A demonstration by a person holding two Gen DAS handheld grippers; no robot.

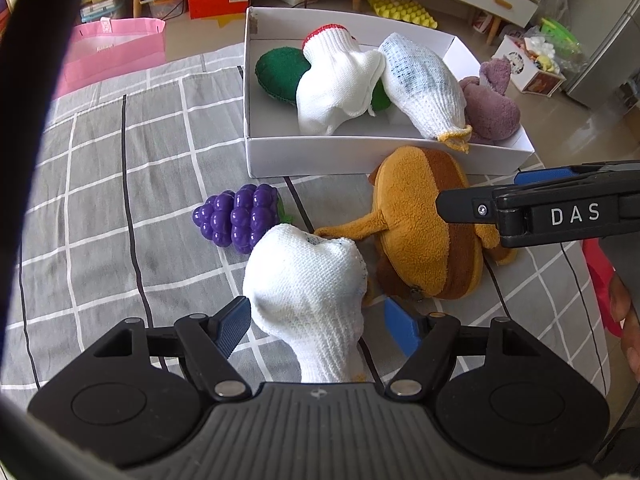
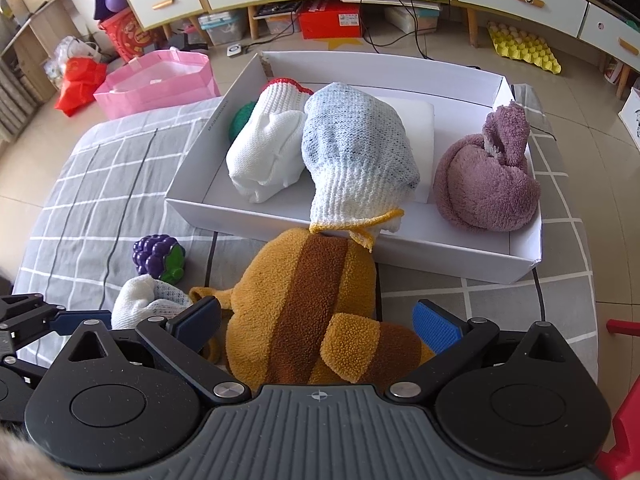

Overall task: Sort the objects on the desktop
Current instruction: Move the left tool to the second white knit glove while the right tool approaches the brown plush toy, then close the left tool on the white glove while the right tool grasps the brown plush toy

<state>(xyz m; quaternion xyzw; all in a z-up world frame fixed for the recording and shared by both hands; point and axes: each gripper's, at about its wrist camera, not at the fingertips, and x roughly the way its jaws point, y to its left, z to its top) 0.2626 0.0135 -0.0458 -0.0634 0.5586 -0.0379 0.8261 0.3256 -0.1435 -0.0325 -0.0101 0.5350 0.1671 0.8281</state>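
A white knit glove lies on the grey checked cloth between the fingers of my left gripper, which is open around it. It also shows in the right wrist view. A brown and tan plush toy lies between the fingers of my right gripper, which is open around it. The plush also shows in the left wrist view, with my right gripper over it. A purple toy grape bunch lies left of the plush. A white box holds two rolled gloves, a green plush and a purple towel knot.
The table carries a grey checked cloth. A pink bag stands on the floor past its far left edge. Cabinets, a red box and a yellow egg tray stand on the floor behind. A red object sits at the right edge.
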